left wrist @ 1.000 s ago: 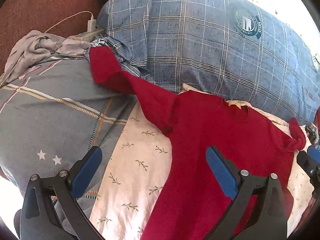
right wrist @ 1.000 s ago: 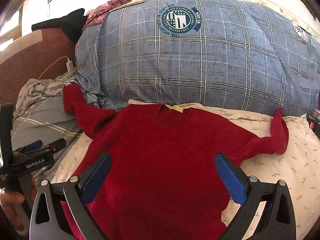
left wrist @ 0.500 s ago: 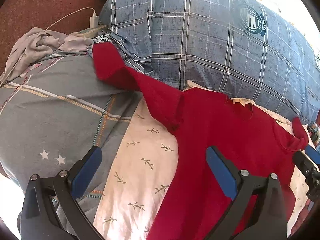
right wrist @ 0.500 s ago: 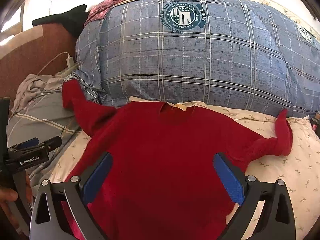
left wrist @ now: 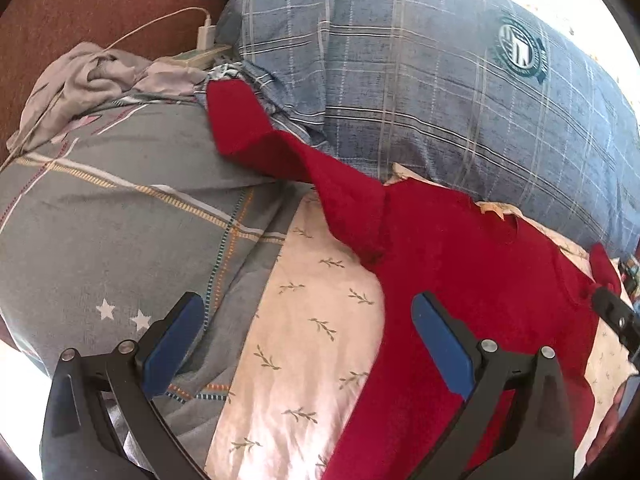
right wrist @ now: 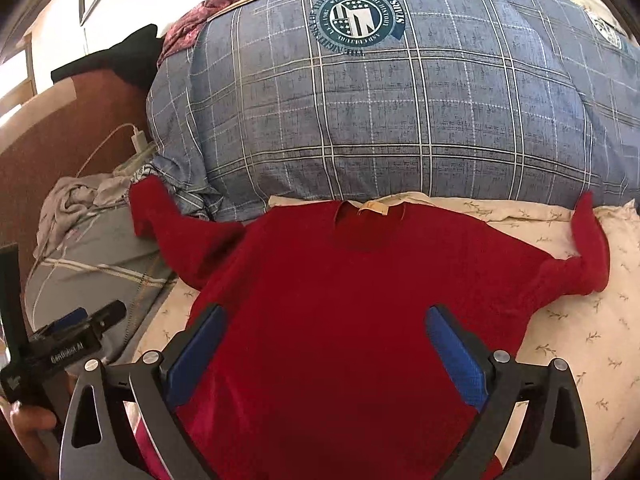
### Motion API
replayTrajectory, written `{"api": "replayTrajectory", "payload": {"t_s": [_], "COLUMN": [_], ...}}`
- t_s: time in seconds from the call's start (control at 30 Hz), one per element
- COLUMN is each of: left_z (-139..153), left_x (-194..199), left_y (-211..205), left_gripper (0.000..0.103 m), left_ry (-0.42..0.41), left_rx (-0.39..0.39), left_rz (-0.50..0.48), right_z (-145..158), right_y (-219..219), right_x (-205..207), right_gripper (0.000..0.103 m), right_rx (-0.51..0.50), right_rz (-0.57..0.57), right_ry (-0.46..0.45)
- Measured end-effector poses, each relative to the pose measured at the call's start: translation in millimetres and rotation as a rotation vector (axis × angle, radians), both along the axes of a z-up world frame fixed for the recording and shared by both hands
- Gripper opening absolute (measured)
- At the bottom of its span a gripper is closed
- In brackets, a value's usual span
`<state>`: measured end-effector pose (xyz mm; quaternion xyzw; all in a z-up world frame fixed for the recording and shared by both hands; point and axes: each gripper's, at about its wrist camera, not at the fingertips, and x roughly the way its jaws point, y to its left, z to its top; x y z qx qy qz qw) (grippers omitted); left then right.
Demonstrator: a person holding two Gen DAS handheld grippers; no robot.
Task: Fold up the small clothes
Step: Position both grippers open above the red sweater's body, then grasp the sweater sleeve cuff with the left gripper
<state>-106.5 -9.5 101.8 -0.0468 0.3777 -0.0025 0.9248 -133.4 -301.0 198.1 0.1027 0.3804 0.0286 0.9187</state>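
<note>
A red long-sleeved sweater lies flat on a cream leaf-print sheet, collar toward the blue pillow. Its left sleeve runs up onto the grey bedding and its right sleeve bends upward. My left gripper is open and empty, above the sheet at the sweater's left edge. My right gripper is open and empty, above the sweater's lower body. The left gripper also shows at the left of the right wrist view.
A big blue plaid pillow lies behind the sweater. A grey star-print quilt and a crumpled grey garment lie to the left. A white charger and cable sit by the brown headboard.
Both grippers have moved a little forward and left over the bed. The sweater has not moved, and both grippers stay open.
</note>
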Motion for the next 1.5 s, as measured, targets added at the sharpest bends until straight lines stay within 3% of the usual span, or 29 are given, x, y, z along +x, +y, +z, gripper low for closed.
{"api": "replayTrajectory", "payload": {"t_s": [0.17,0.3,0.7,1.3,1.5], "left_z": [-3.0,-1.3,-2.1,-6.4,5.0], "left_x": [14.9,21.0,16.8,33.7,58.1], "left_y": [8.7,7.0,-23.4,-24.9,2.2], "left_gripper": [0.103,0.103,0.103,0.103,0.103], "left_ry": [0.009,0.006,0.007,0.016,0.007], "left_rx": [-0.021,-0.024,0.042,0.048,0.014], "left_rz": [0.043,0.050,-0.027,-0.025,0.028], "right_z": [-5.5,-9.0,-18.6,-31.3,-42.1], "right_y": [7.6,3.8,-5.7,1.2,-8.4], "right_x": [3.9,9.5,11.3,23.7,26.5], "right_gripper": [0.092,0.092,0.093,0.094,0.094], "right_rx": [-0.119,-0.143,-0.120,-0.145,-0.110], "right_rz": [0.017,-0.005,-0.051,-0.041,-0.045], "right_ry": [0.011,0.016,0.051,0.075,0.108]}}
